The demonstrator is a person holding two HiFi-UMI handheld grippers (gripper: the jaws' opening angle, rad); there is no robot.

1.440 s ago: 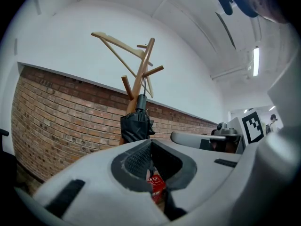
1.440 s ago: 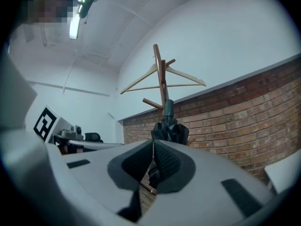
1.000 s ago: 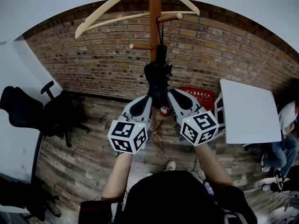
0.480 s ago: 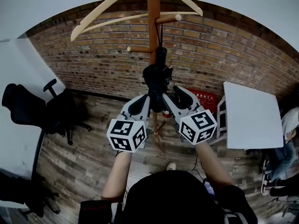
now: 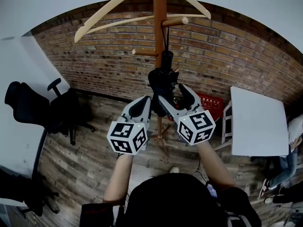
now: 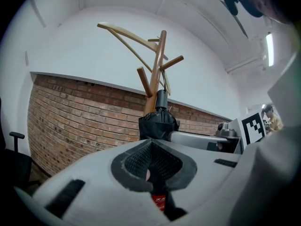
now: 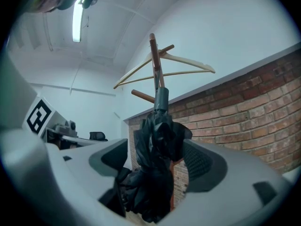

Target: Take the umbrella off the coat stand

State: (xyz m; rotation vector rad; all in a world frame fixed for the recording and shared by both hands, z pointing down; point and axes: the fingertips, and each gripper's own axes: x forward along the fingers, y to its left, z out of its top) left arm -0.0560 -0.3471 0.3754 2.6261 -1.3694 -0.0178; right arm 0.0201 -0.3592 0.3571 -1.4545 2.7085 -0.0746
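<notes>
A folded black umbrella [image 5: 162, 85] hangs by its strap from a peg of the wooden coat stand [image 5: 160, 18]. The right gripper [image 5: 173, 95] has just been opening; its jaws stand apart around the umbrella without pressing it. The left gripper [image 5: 143, 103] is just beside the umbrella, jaws together.

The head view's upper edge cuts off the brown wooden coat stand [image 5: 160, 32]. White print on the flat red box [image 5: 213, 101] is too small to read.

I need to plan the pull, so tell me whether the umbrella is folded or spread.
Folded: the umbrella hangs from the coat stand as a narrow, bunched black bundle, canopy gathered.
</notes>
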